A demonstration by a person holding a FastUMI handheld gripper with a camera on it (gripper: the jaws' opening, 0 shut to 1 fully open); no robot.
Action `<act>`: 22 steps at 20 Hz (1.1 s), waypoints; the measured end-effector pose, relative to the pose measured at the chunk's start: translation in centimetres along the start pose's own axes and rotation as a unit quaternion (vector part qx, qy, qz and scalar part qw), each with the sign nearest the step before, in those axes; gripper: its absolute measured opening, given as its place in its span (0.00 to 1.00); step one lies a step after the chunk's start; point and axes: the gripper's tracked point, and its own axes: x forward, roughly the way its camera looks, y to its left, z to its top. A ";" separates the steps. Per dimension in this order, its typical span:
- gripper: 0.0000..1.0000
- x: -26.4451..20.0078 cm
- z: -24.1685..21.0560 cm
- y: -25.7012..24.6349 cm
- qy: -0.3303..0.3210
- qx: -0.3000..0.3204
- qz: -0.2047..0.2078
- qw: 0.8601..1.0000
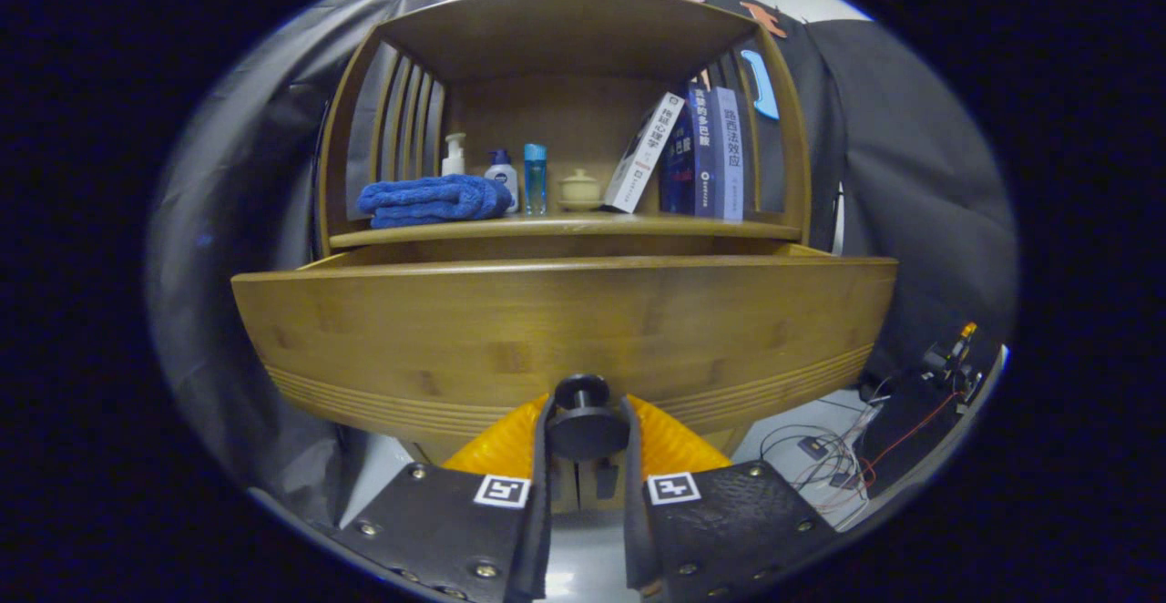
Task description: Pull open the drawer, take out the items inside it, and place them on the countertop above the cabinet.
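Squeezed tight by the gripper (586,425): round black knob (584,413) low on the brown wooden drawer (565,330), for pulling. Drawer partly out under the shelf; inside hidden.

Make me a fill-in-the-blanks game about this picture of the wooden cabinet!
1. The gripper has its two fingers closed on the drawer's round ____.
2. The drawer is pulled partly ____.
3. On the countertop, the folded towel is ____ in colour.
4. The books stand to the ____ of the small jar.

Missing words: knob; open; blue; right
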 end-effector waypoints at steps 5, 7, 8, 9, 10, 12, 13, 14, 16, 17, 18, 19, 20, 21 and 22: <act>0.33 -4.1 -0.9 -0.9 -0.005 -0.004 -0.010 1.000; 0.33 -5.2 -1.4 -1.1 -0.002 0.001 -0.011 1.000; 0.33 -5.9 -1.5 -1.1 -0.005 0.001 -0.011 1.000; 0.33 -6.4 -1.7 -1.3 -0.006 -0.003 -0.012 1.000; 0.33 -6.7 -1.6 -1.3 -0.007 -0.008 -0.010 1.000; 0.33 -6.4 -1.8 -1.5 0.002 -0.017 -0.010 1.000; 0.33 -6.7 -2.1 -1.6 0.011 -0.013 -0.011 1.000; 0.33 -7.0 -2.1 -1.5 0.021 0.002 -0.011 1.000; 0.42 -7.9 -1.6 -1.5 0.033 0.035 -0.010 0.999; 0.43 -8.6 -0.7 -1.6 0.020 0.048 -0.012 0.999; 0.47 -9.0 0.2 -1.9 0.008 0.046 -0.017 0.999; 0.50 -9.8 1.3 -2.7 -0.001 0.036 -0.031 0.999; 0.52 -10.2 2.4 -3.1 -0.012 0.025 -0.038 0.999; 0.60 -10.5 3.3 -2.7 -0.022 0.016 -0.036 0.999; 0.68 -10.7 4.3 -2.2 -0.037 0.009 -0.029 0.999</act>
